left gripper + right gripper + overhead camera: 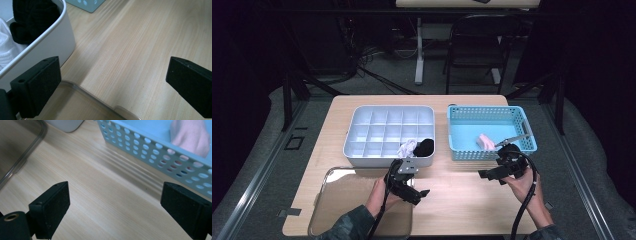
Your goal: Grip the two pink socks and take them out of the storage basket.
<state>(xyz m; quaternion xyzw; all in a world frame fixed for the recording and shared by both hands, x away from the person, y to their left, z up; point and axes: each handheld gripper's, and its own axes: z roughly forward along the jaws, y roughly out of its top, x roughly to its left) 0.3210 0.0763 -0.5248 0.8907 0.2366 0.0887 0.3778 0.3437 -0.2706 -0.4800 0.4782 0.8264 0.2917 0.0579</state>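
Nearest the person, the left hand-held gripper point(424, 193) is hovering over the surface point(462, 200) at about 6 o'clock, its jaws standing wide apart and gripping nothing, beside a clear lid point(337, 200) lying at 7 o'clock. The right hand-held gripper point(482, 174) is hanging at 4 o'clock, jaws likewise spread and empty. Farther off, a black sock point(424, 146) and a white sock point(407, 148) are sitting in the white divided tray point(362, 159) at 11 o'clock. A pink sock point(485, 141) is lying in the blue basket point(472, 155) at 1 o'clock.
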